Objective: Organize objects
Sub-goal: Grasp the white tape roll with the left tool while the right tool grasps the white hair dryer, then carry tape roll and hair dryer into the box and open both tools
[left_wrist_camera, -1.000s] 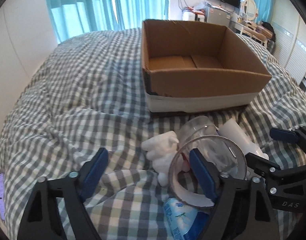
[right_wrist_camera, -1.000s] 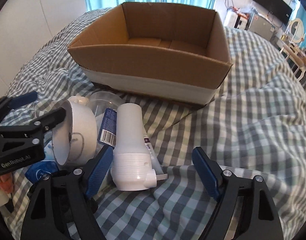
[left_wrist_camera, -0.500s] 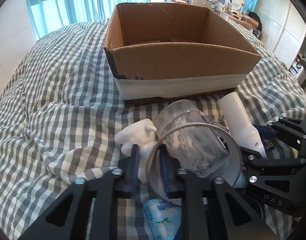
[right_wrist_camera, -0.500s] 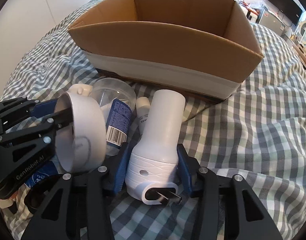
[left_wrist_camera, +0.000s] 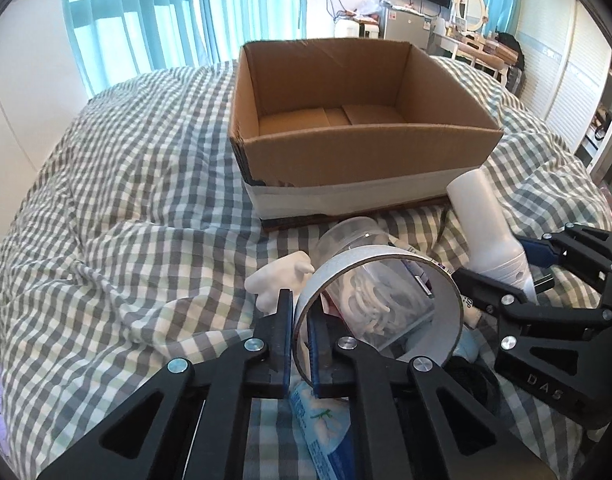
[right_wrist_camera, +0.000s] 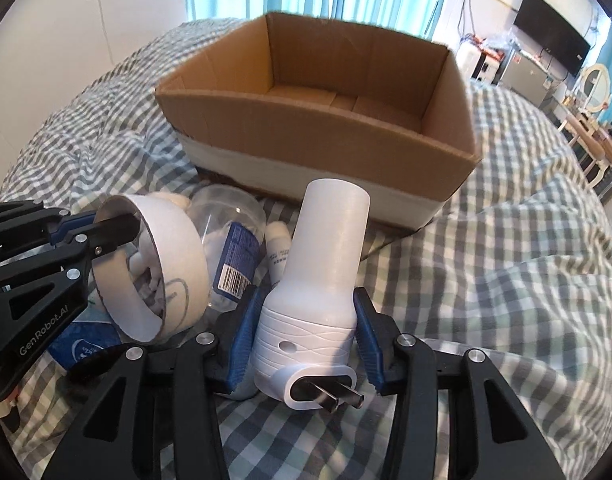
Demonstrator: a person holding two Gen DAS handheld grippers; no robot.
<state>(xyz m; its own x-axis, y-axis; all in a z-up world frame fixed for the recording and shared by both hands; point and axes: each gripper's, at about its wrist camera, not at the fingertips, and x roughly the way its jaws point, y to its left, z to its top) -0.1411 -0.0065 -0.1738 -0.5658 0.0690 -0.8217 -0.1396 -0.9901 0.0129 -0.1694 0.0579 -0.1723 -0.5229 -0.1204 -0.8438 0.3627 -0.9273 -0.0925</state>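
L gripper (left_wrist_camera: 300, 334) clamped tight on the wall of a white tape ring (left_wrist_camera: 380, 262), one pad inside the ring, one outside; ring stands on edge. R gripper (right_wrist_camera: 304, 338) pinched on the ribbed base of a white plug-in device (right_wrist_camera: 326, 248), prongs pointing back toward the cam, narrow neck aimed at the box. Between the two: clear plastic jar (left_wrist_camera: 348, 236) on its side, small white figure (left_wrist_camera: 280, 276) just left of it, blue-labelled pack (right_wrist_camera: 238, 256), small white tube (right_wrist_camera: 278, 246), blue wipes packet (left_wrist_camera: 326, 436) under the L fingers. All on a grey/white checked duvet (left_wrist_camera: 126, 200). Open cardboard box (left_wrist_camera: 362, 156) sits just beyond the pile, nothing visible inside.
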